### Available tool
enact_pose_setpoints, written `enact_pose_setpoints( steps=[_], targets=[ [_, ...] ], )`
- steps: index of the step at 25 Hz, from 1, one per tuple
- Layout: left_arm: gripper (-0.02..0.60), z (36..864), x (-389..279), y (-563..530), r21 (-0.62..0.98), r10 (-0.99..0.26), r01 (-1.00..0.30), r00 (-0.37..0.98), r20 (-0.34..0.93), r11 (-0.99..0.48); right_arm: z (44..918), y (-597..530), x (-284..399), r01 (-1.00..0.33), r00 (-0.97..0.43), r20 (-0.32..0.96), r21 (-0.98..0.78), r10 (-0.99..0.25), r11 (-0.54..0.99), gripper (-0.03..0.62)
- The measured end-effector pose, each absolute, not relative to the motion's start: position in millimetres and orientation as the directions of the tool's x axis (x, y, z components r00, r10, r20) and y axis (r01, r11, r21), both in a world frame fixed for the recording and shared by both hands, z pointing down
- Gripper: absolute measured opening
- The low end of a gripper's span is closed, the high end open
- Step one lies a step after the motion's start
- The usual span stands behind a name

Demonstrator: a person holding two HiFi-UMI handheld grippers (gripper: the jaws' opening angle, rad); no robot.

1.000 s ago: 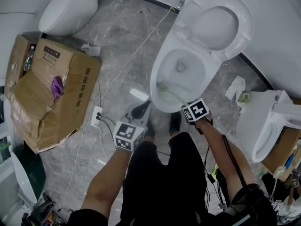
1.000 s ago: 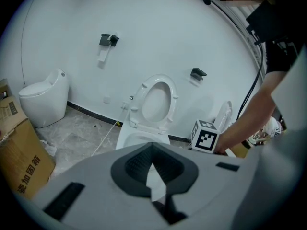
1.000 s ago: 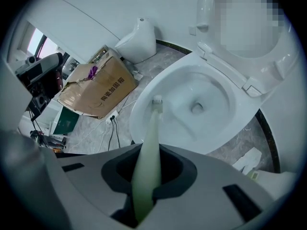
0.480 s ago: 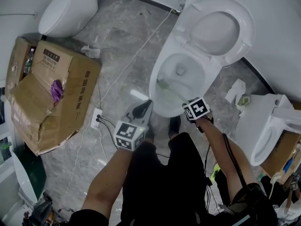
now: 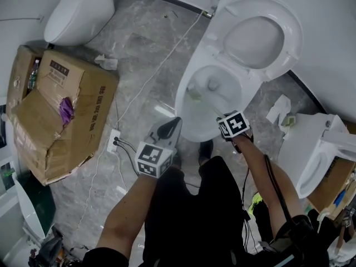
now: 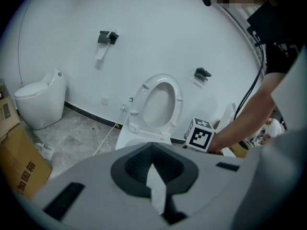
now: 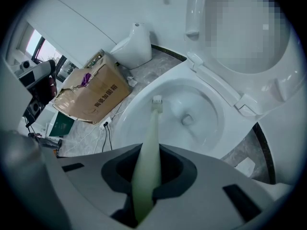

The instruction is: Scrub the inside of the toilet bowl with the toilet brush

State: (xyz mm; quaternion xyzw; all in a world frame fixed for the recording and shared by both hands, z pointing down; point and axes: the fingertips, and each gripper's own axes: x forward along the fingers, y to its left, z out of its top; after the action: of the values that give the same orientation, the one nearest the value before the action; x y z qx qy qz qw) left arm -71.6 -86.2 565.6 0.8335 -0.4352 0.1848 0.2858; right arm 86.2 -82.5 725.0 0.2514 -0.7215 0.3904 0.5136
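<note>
1. In the head view we see the toilet brush (image 5: 209,105) with its long axis slanting from the right gripper (image 5: 227,119), at the near rim, away from us and to the left. Its head is down inside the toilet bowl (image 5: 183,107). Compared with half a second ago, the brush head sits a little deeper, nearer the drain (image 5: 213,84), and the right gripper has edged forward with it. The left gripper (image 5: 168,129) hangs over the floor just beside the bowl's near-left side, much where it was. Well to the left, a cardboard box (image 5: 83,88) stands open with a purple thing (image 5: 65,108) among its flaps.
2. In the left gripper view we find its jaws drawn together and gripping nothing. Only a pale sliver shows in their dark recess. Beyond them the raised seat (image 6: 178,98) stands upright against the wall.
3. In the right gripper view we see the jaws clenched on the brush's pale green handle. The handle points straight away from the gripper to the white bristle head, which rests on the bowl's inner wall, left of the drain. The box lies beyond the rim, to the left.
</note>
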Motion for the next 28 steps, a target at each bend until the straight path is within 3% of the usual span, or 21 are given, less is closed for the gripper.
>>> enact_pose_setpoints(
  steps=[28],
  targets=[
    [0.009,560,-26,-109,0.267,-0.611,-0.809,0.575,0.544,-0.524,731,-153,134,-0.792,-0.299,0.953,-0.224,-0.041,0.568,0.063]
  ],
)
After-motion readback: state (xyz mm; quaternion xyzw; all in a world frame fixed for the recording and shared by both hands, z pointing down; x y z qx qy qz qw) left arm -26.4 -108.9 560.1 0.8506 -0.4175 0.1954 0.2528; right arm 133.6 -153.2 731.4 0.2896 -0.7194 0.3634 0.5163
